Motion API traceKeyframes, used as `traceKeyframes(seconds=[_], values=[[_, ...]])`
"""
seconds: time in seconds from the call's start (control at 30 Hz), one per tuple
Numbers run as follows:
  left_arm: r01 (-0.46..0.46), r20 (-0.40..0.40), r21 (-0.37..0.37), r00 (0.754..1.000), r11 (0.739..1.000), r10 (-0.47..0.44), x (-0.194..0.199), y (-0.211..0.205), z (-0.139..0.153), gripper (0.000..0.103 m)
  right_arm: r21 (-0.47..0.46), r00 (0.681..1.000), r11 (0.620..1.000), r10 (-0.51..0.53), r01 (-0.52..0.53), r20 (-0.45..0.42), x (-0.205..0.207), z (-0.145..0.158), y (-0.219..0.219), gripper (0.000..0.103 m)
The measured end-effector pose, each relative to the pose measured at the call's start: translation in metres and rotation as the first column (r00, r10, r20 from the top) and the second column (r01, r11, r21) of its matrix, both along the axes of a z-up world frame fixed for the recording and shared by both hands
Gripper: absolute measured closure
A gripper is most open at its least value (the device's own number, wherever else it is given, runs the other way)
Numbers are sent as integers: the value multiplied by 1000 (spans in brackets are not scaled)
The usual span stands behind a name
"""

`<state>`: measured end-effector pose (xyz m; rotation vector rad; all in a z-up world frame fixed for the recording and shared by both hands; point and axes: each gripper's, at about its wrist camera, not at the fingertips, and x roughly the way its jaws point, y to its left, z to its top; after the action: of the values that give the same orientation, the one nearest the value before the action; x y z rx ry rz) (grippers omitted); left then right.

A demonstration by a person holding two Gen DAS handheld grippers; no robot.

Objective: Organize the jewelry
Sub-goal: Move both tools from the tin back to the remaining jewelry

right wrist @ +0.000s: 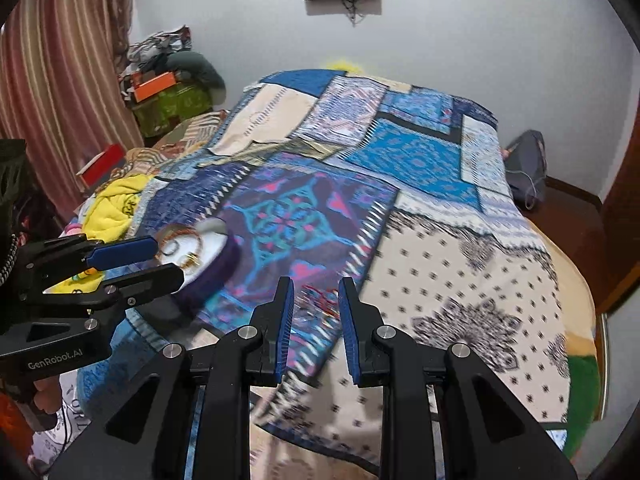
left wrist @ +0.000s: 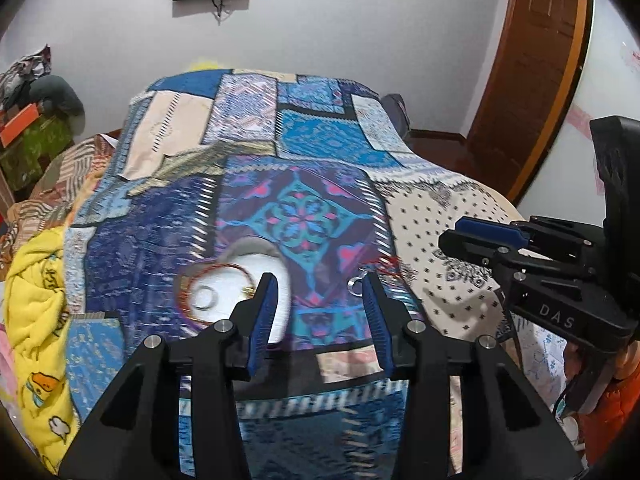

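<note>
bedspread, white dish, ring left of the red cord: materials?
Bedspread: printed woven cloth, matte; it drapes and folds at the edges.
White dish: smooth pale inside, purple side in the right wrist view; ceramic or plastic, blur leaves it open.
Ring: bright silvery glint, probably metal.

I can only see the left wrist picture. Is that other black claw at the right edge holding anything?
Observer: No. In the right wrist view the right gripper has its jaws apart, with nothing between the pads.
Operator: What does the side of that white round dish look like?
Observer: The jewelry dish has a purple wall.
Operator: Am I missing anything to the left of the bed?
Observer: Yes, a striped curtain hangs there.
</note>
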<state>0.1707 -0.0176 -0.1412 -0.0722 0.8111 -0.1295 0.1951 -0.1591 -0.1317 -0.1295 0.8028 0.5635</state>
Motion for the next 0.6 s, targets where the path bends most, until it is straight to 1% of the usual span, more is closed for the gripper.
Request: traceKeyframes(seconds=[0.23, 0.33, 0.4, 0.53, 0.6], values=[[43, -81, -16, 996, 999, -44, 15, -26, -27, 60, -15, 997, 999, -49, 48, -58, 8, -19, -30, 82], [59, -116, -23, 991, 998, -62, 21, -34, -40, 60, -10, 993, 998, -62, 62, -97, 12, -30, -40, 82], [70, -136, -34, 988, 997, -74, 25, -37, -47, 60, -5, 991, 998, -64, 64, -117, 14, -36, -44, 82], [79, -178, -84, 980, 993, -93, 34, -42, -63, 60, -6, 988, 999, -55, 54, -146, 17, -45, -45, 82], [69, -192, -85, 978, 994, -85, 40, -43, -69, 60, -7, 986, 999, -37, 37, -164, 19, -50, -43, 82]])
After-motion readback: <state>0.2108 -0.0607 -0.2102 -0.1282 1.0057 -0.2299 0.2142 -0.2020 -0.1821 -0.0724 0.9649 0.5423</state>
